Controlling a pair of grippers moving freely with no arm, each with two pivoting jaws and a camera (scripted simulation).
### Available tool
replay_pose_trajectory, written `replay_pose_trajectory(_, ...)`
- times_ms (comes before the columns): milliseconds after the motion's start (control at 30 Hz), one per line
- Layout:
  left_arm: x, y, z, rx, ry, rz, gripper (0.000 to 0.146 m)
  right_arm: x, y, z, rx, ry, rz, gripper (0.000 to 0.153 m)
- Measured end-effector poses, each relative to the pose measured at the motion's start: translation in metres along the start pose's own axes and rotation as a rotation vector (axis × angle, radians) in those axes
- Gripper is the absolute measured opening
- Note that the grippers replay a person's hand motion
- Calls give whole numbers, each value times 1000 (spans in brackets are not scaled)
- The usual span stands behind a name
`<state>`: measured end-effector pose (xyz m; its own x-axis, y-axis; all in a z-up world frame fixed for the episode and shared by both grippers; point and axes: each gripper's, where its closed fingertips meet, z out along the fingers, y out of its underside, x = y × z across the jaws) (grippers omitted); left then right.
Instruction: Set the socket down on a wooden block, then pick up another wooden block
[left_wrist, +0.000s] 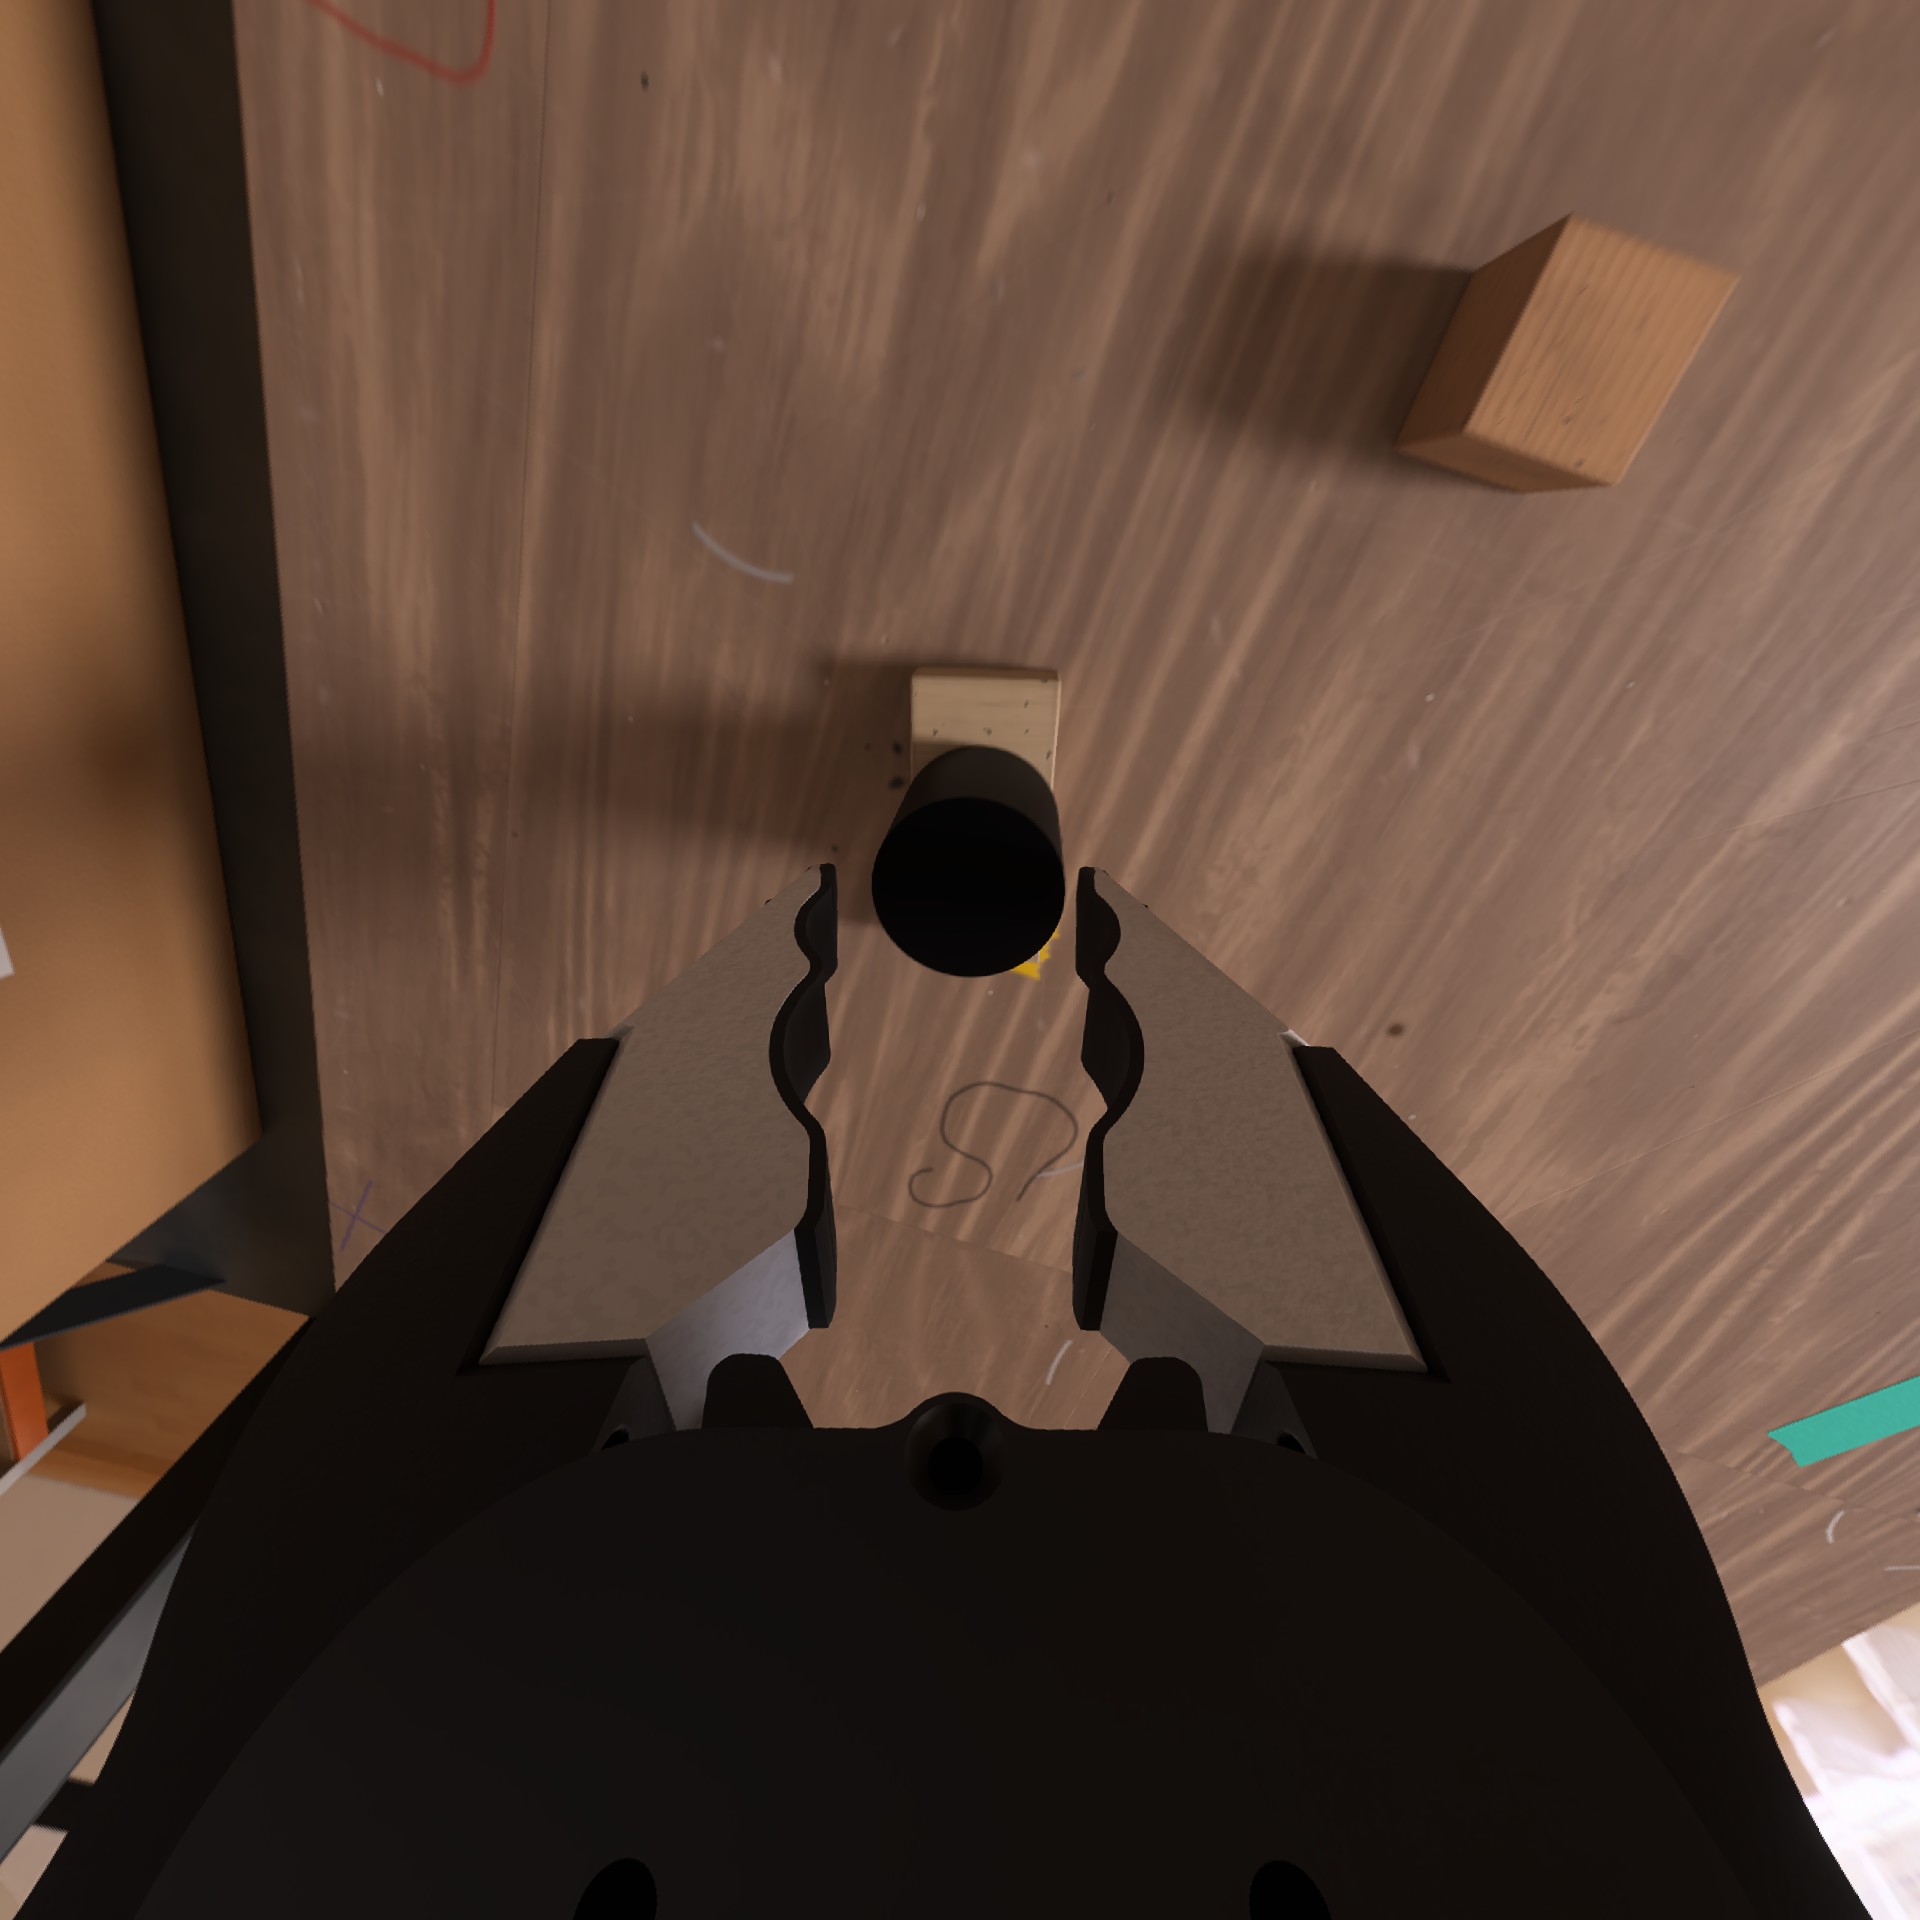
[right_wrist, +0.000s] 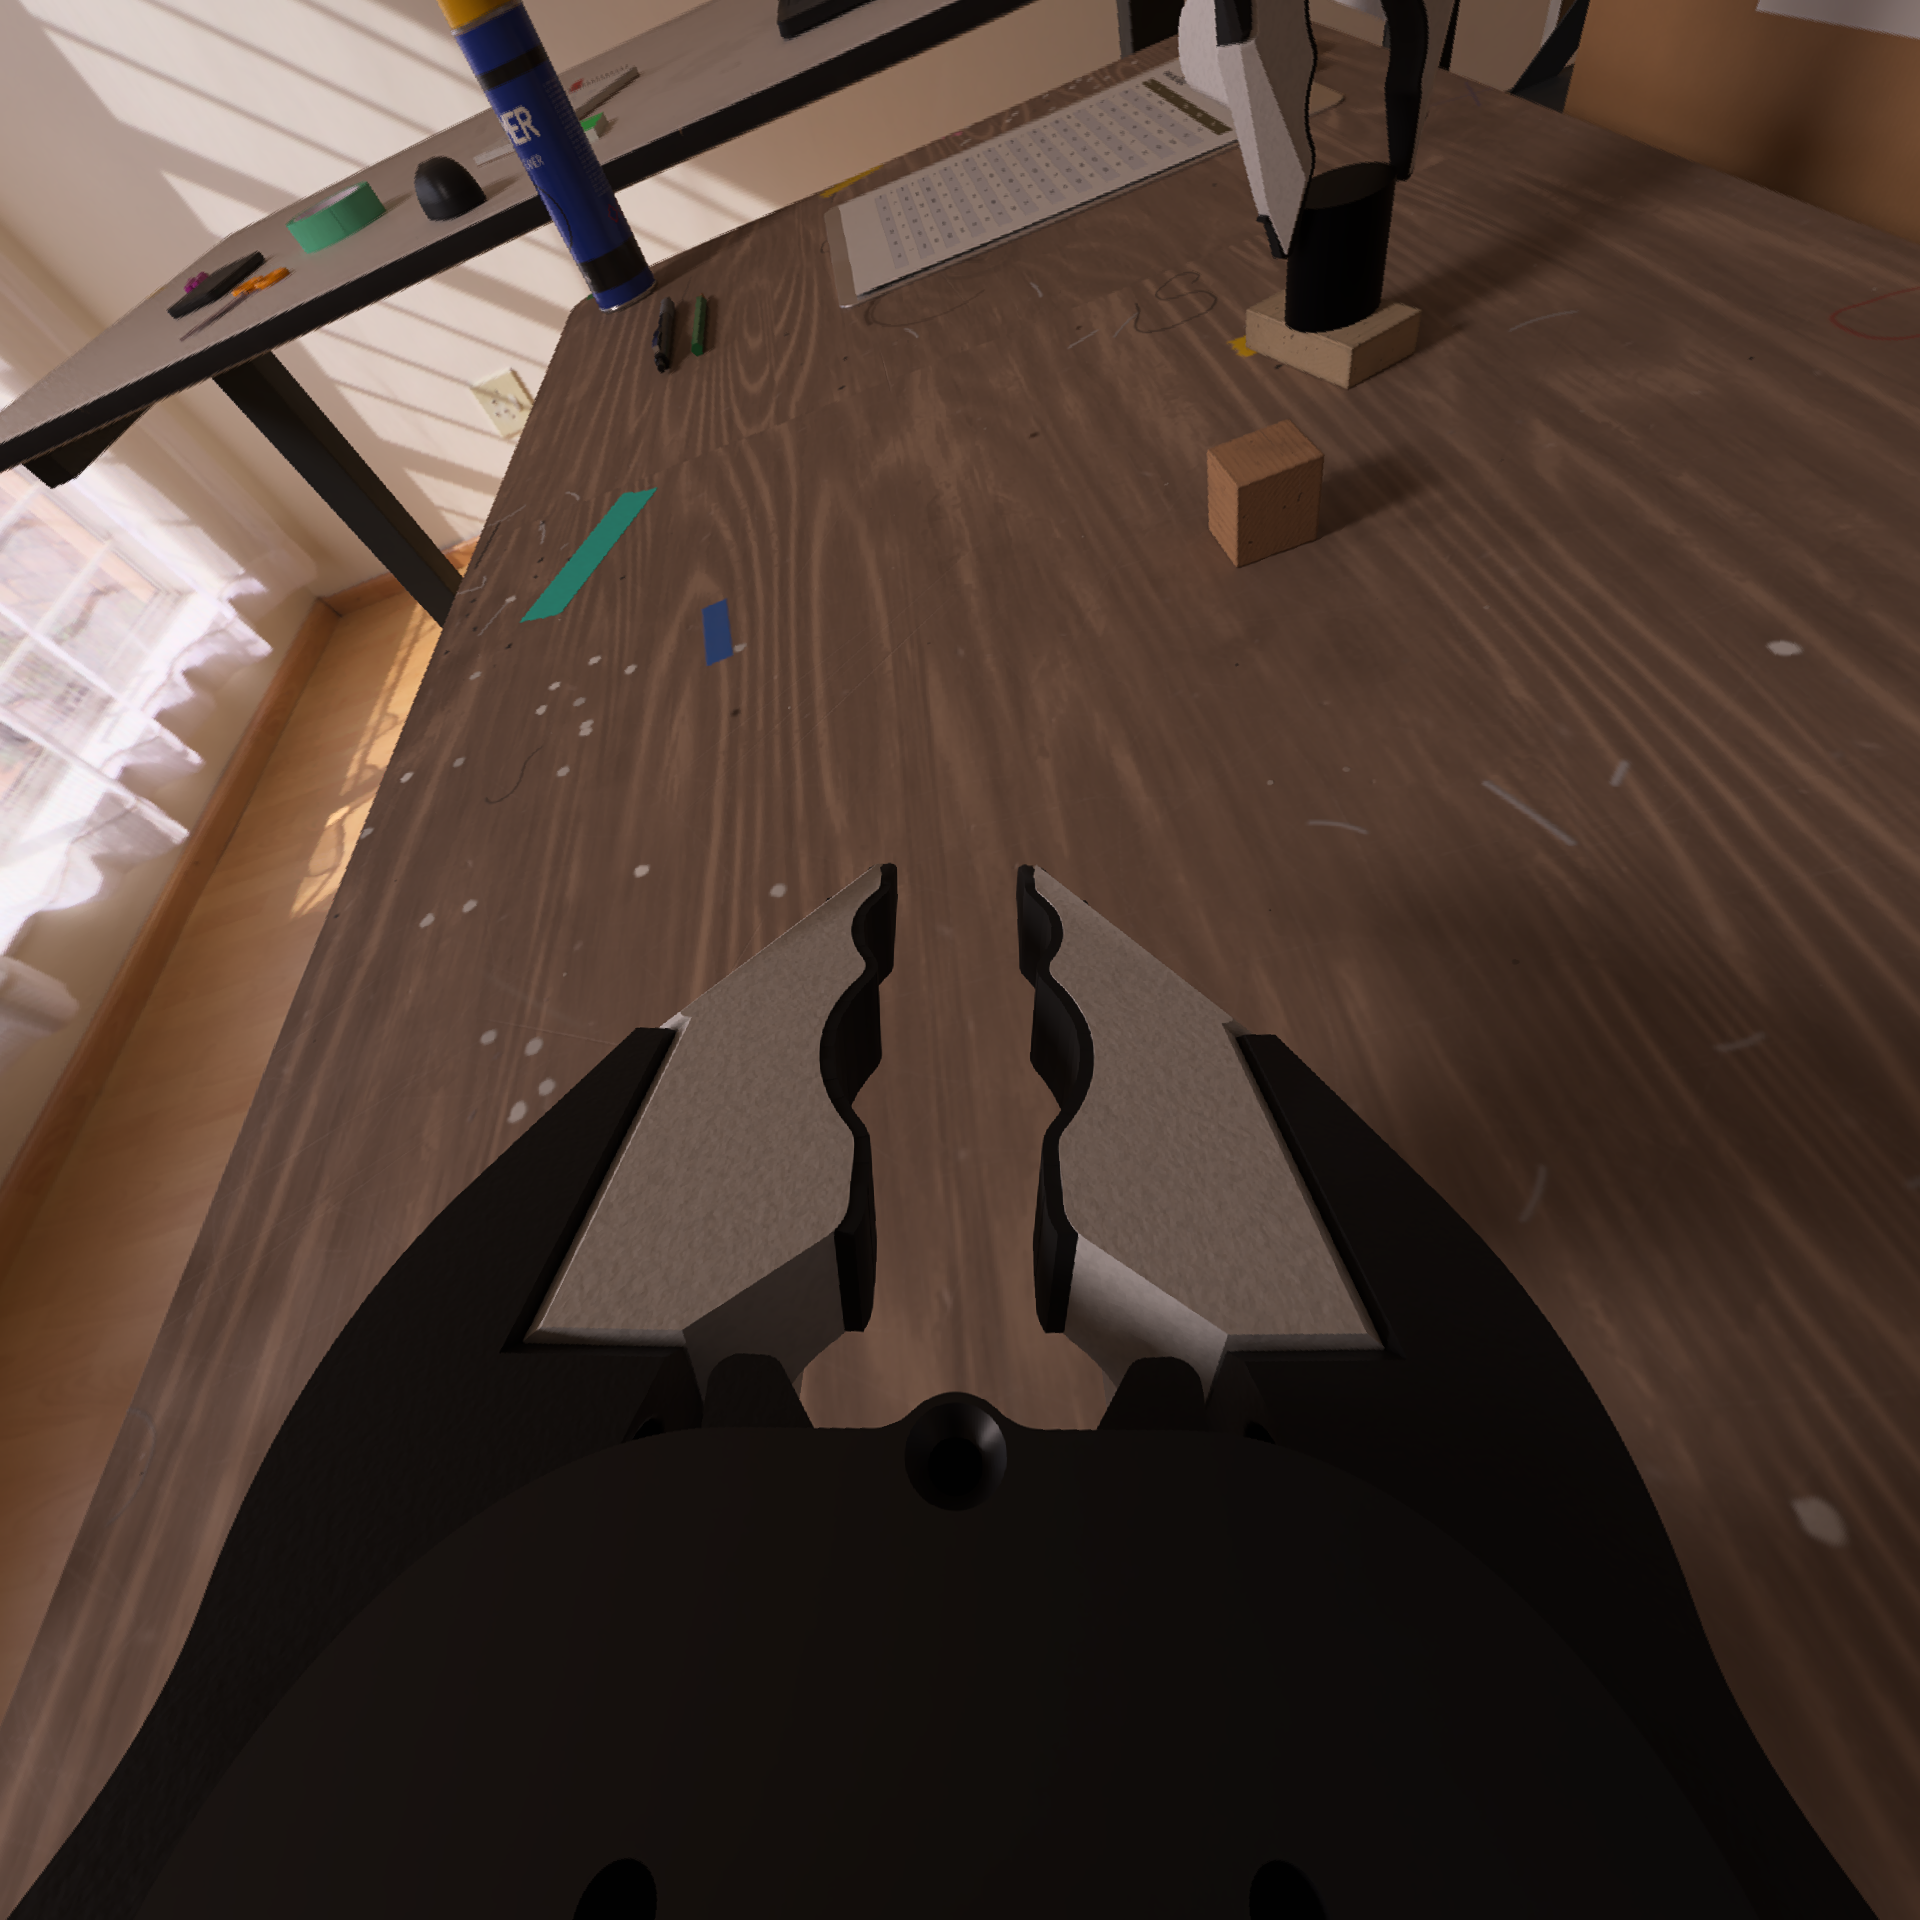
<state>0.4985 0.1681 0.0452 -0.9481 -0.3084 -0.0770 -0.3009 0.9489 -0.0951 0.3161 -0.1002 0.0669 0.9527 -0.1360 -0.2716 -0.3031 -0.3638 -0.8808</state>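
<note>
**Operator:** From my right wrist view I see a sunlit room with a window at nine o'clock, a grey side table beyond, and the brown wood-grain counter (right_wrist: 935, 623) running ahead of me. A blue spray can (right_wrist: 551, 156) stands at the counter's far edge, near eleven o'clock.

**Observer:** Where's the socket?

**Operator:** The black socket (left_wrist: 966, 883) stands upright on the pale wooden block (left_wrist: 987, 707), dead ahead at twelve in my left wrist view. My left gripper (left_wrist: 956, 883) is spread, one finger on each side of the socket's top with a sliver of daylight on both sides; I can't tell for sure whether the pads touch it.

**Observer:** And from the other side?

**Operator:** In the right wrist view, socket and block sit at about one o'clock, the left gripper hanging over them.

**Observer:** The second block?

**Operator:** The darker wooden block (right_wrist: 1265, 504) lies alone on the counter, apart from the pale one. It's at two o'clock from my left gripper.

**Observer:** Your right gripper?

**Operator:** The right gripper (right_wrist: 956, 883) is parted, holding nothing, above bare counter.
</note>
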Motion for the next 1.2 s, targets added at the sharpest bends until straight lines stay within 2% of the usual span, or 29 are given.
replay_pose_trajectory(133,12,-20,-9,69,15,44,48,1,0,0,-1,2,1,23)
replay_pose_trajectory(267,43,-48,-12,139,98,145,48,1,0,0,0,2,5,23)
replay_pose_trajectory(467,88,-78,6,162,248,240,51,1,0,0,-1,4,3,23)
replay_pose_trajectory(667,98,-80,24,111,283,215,53,1,0,-1,2,3,3,23)
replay_pose_trajectory(800,101,-75,27,115,293,220,30,1,0,-1,2,2,4,23)
replay_pose_trajectory(1200,65,-52,11,142,181,119,30,1,1,0,-1,3,4,23)
